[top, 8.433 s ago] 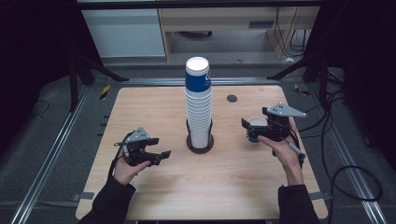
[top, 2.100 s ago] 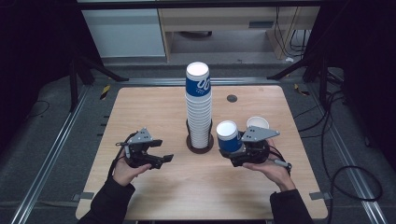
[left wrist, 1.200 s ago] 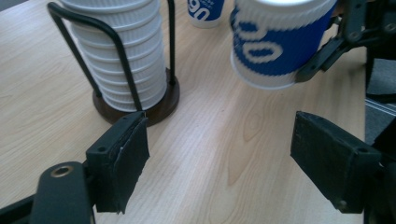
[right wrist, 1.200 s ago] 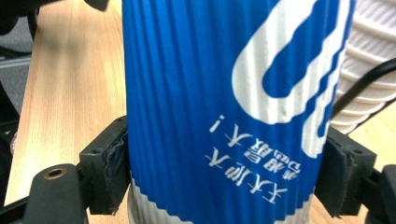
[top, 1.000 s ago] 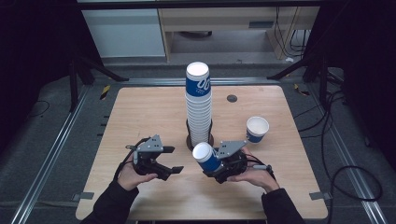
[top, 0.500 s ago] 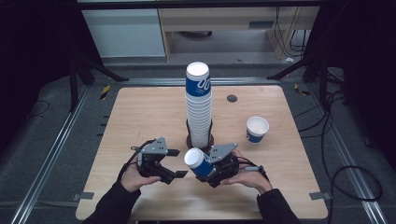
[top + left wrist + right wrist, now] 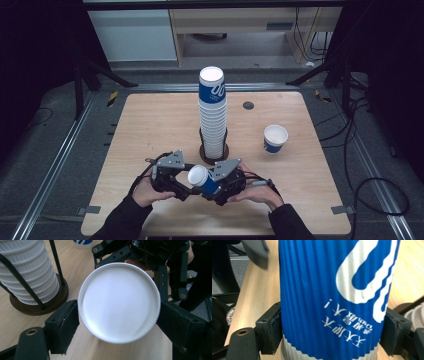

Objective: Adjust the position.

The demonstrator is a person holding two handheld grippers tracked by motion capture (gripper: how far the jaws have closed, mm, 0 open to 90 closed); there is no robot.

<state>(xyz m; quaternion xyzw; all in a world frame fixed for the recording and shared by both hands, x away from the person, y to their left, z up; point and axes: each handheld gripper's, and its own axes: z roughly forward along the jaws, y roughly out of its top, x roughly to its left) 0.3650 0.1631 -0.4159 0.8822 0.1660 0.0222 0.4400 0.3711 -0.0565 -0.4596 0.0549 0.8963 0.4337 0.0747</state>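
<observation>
Cup (image 7: 201, 178), blue and ribbed, lies tilted over the tabletop (image 7: 150, 125) clamped in the right tongs (image 7: 214, 186), its rim between the wide left tongs (image 7: 181, 187) (pads beside it, seemingly not squeezing), so close those gently before releasing.

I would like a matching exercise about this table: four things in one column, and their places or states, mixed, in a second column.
Things:
1. tall stack of white ribbed paper cups
2. single blue-and-white paper cup
3. tilted blue ribbed paper cup
4. small dark round disc

Places or states:
A. clamped in the right hand-held gripper
B. alone and upright, right of the stack
C. in a dark round holder at mid-table
D. flat on the wood near the far edge

Pairs: 1-C, 2-B, 3-A, 4-D
</observation>
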